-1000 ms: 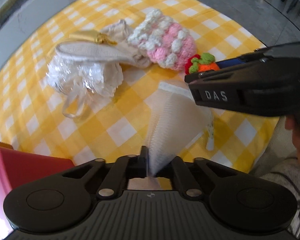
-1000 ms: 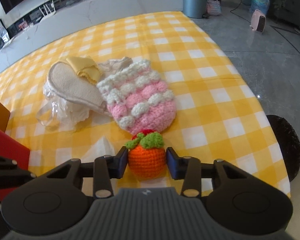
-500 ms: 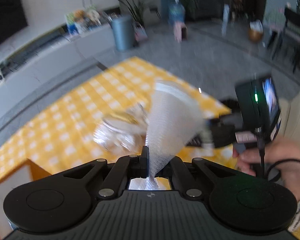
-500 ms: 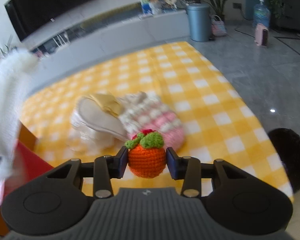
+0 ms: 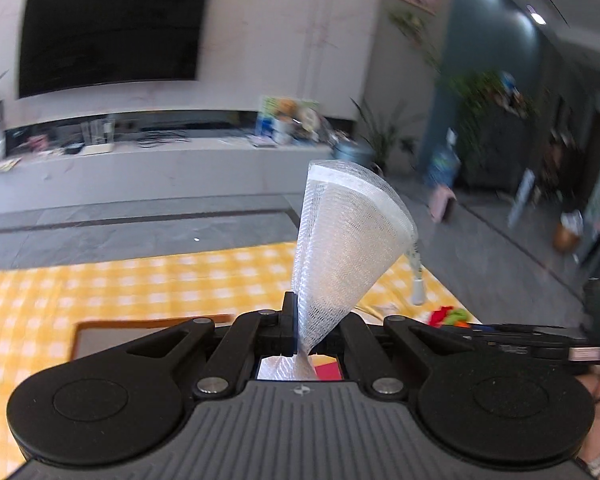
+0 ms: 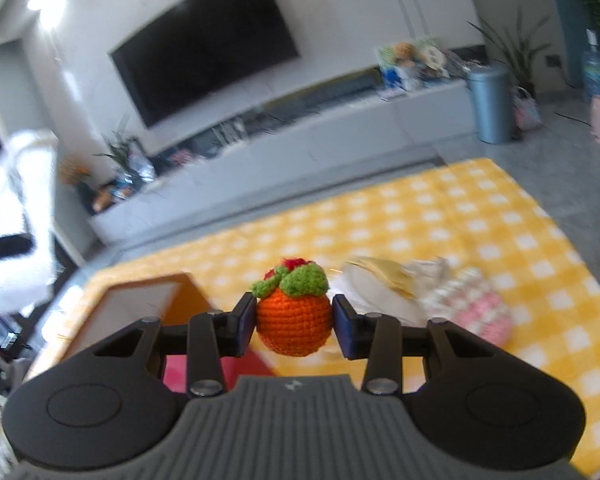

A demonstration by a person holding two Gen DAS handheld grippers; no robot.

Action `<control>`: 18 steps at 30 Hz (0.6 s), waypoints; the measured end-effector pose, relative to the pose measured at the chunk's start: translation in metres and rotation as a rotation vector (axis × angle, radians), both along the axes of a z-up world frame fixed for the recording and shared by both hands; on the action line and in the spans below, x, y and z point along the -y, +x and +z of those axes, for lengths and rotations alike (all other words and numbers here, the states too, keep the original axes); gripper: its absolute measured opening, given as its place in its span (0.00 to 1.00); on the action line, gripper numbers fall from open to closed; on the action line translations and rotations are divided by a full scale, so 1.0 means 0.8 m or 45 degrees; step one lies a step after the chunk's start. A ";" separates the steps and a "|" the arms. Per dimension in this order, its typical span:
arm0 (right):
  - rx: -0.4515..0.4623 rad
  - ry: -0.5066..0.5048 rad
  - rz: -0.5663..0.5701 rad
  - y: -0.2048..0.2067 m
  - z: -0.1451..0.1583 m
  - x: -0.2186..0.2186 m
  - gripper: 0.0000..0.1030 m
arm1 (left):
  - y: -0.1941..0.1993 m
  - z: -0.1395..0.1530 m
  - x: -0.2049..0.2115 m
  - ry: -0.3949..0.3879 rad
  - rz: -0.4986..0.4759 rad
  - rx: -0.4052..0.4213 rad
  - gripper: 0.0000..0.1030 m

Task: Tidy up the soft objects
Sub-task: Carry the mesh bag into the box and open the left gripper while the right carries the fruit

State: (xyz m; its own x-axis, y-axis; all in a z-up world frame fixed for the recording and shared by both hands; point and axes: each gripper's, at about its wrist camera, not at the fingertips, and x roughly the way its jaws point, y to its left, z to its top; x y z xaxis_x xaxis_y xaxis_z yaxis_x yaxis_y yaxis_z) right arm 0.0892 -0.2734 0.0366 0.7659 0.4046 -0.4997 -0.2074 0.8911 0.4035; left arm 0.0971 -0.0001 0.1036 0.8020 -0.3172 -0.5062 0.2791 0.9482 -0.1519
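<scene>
A: What's the surface like?

B: A cloth (image 6: pixel 440 216) in yellow and white checks covers it. On it sits an orange box (image 6: pixel 140 300), open at the top, with something red (image 6: pixel 256 362) showing low in front of it. To the right lies a heap of soft things: a pink and white knit pouch (image 6: pixel 480 308), a pale pad (image 6: pixel 380 296) and a yellow cloth (image 6: pixel 384 270), all blurred.

A: And the room?

B: A big dark TV (image 5: pixel 112 32) on a white wall, a long low grey bench (image 5: pixel 140 168) below it with clutter on top, a grey bin (image 6: pixel 490 106), potted plants and a grey stone floor.

A: How are the hands held?

B: Both grippers are up off the cloth, pointing somewhat downward across it toward the TV wall. The left gripper (image 5: pixel 300 332) has its jaws fully closed on the narrow end of a white mesh bag (image 5: pixel 348 240), which fans upward from the pinch; a cord end (image 5: pixel 417 292) hangs off its right edge. The right gripper (image 6: pixel 294 322) has its pads pressed on either side of a crocheted orange (image 6: pixel 294 320) with a green and red top, held above the near edge of the box.

A: Can each see the other?

B: Yes. The left view shows the right gripper low at the right with the orange's top; the right view shows the mesh bag as a white blur at far left.
</scene>
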 end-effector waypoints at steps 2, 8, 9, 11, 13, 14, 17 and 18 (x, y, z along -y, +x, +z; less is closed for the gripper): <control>0.027 -0.007 0.058 -0.006 0.012 -0.024 0.40 | -0.002 -0.008 -0.025 -0.050 0.047 0.009 0.01; 0.101 -0.042 0.202 -0.013 0.046 -0.101 0.40 | -0.001 -0.034 -0.100 -0.209 0.152 -0.020 0.01; 0.114 -0.060 0.223 -0.013 0.050 -0.114 0.40 | 0.001 -0.037 -0.112 -0.236 0.159 -0.026 0.01; 0.132 -0.100 0.262 -0.011 0.055 -0.140 0.40 | 0.010 -0.048 -0.129 -0.292 0.169 -0.053 0.01; 0.138 -0.138 0.292 -0.006 0.055 -0.165 0.40 | 0.017 -0.053 -0.148 -0.343 0.165 -0.076 0.01; 0.133 -0.152 0.296 -0.001 0.053 -0.177 0.40 | 0.021 -0.055 -0.158 -0.355 0.152 -0.083 0.01; 0.111 -0.216 0.296 0.016 0.042 -0.209 0.40 | 0.032 -0.067 -0.169 -0.316 0.138 -0.087 0.01; 0.105 -0.237 0.303 0.022 0.037 -0.220 0.40 | 0.035 -0.071 -0.167 -0.268 0.155 -0.083 0.01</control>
State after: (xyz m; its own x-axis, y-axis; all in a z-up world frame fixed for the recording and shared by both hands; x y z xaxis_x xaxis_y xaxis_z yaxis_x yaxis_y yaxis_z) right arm 0.1065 -0.0975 0.0663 0.7016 0.4848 -0.5222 -0.4443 0.8706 0.2114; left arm 0.1255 0.1333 0.0472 0.8084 -0.3244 -0.4912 0.1483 0.9197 -0.3635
